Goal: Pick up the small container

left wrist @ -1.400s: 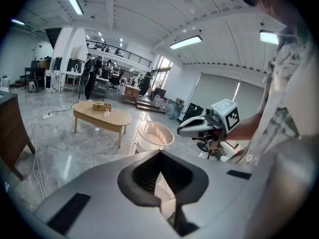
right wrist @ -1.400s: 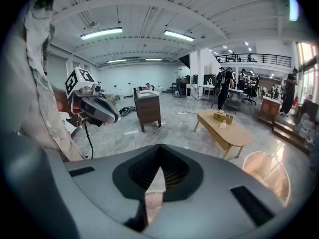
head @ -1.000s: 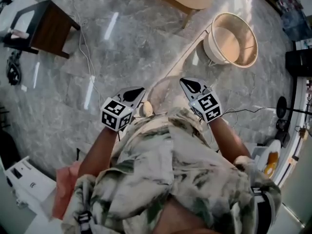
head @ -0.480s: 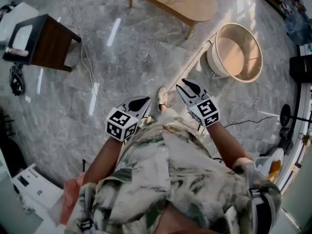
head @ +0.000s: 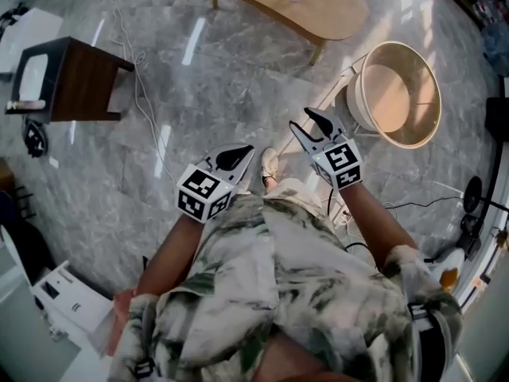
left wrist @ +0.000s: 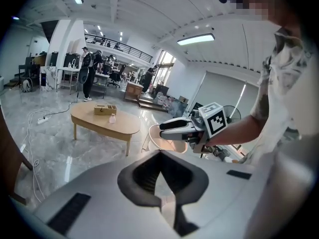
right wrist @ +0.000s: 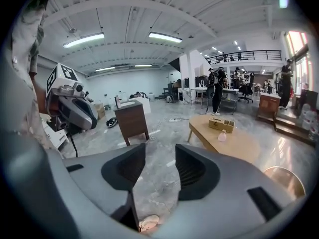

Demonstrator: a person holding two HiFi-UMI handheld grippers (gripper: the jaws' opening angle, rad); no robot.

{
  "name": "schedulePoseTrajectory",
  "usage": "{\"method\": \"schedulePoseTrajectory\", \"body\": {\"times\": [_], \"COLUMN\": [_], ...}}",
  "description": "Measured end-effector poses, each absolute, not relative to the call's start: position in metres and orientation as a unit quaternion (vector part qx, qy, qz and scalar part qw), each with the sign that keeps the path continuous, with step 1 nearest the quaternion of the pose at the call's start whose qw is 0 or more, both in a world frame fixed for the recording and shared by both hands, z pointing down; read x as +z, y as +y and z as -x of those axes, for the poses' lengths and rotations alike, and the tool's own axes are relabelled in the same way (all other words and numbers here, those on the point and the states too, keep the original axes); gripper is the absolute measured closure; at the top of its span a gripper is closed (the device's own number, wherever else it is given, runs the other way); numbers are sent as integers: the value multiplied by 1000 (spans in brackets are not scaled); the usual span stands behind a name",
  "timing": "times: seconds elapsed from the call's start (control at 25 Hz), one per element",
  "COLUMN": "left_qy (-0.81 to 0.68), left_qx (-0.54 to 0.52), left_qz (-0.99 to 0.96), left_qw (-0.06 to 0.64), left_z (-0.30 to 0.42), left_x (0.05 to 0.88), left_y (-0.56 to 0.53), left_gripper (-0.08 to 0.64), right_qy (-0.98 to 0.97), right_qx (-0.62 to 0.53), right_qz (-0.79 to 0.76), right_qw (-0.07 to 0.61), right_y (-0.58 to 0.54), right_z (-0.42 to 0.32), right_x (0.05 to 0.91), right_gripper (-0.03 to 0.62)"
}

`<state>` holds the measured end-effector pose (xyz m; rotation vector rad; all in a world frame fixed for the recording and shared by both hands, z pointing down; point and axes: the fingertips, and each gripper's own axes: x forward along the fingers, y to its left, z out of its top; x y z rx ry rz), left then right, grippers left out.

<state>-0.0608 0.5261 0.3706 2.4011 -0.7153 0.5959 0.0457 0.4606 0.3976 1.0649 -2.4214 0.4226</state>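
**Item 1. Right gripper** (right wrist: 160,148). Jaws parting at this moment and standing well apart. Nothing between them but bare marble floor (head: 238,78).

**Item 2. Left gripper** (left wrist: 159,153). Jaw tips drawn together, nothing held. Carried level beside the right one, in front of the person's body.

**Item 3. Small container** (right wrist: 222,136). Pale pinkish piece on the oval wooden table (right wrist: 249,146), just beside a wooden organiser box (right wrist: 222,125). It is far off and small in every view. It looks like a little bottle standing upright, so its long axis would be vertical, but that is not certain.

**Item 4. Governing relation.** The container lies well ahead of both grippers. It is right of the right gripper's jaw line and left of the left gripper's, and neither is within reach. From the head view the right gripper is judged the nearer. A grasp would call for closing the distance first, then bringing the parted jaws in level, one on each side of the body.

**Item 5. Surroundings.** Dark side table (head: 79,74) ahead and off to the left gripper's side. Round tan tub (head: 398,94) on its side, ahead and off to the right gripper's side. Neither stands between the grippers and the container.
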Motion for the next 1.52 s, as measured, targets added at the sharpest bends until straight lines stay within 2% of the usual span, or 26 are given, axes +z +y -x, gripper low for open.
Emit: {"method": "schedulePoseTrajectory", "body": {"times": [0.64, 1.2, 1.52], "left_qy": [-238, -153, -137], "left_qx": [213, 220, 232], "left_qz": [-908, -931, -930], "left_qw": [271, 247, 250], "left_z": [103, 209, 229], "left_x": [375, 372, 387], "left_y": [387, 241, 182], "left_gripper": [538, 538, 538], "right_qy": [-869, -820, -793], "right_qx": [157, 167, 174], "right_qz": [-407, -488, -524], "right_qw": [233, 247, 258], "right_y": [329, 195, 130], "right_z": [-4, 79, 68], "right_x": [405, 405, 428], "right_gripper": [397, 402, 402]}}
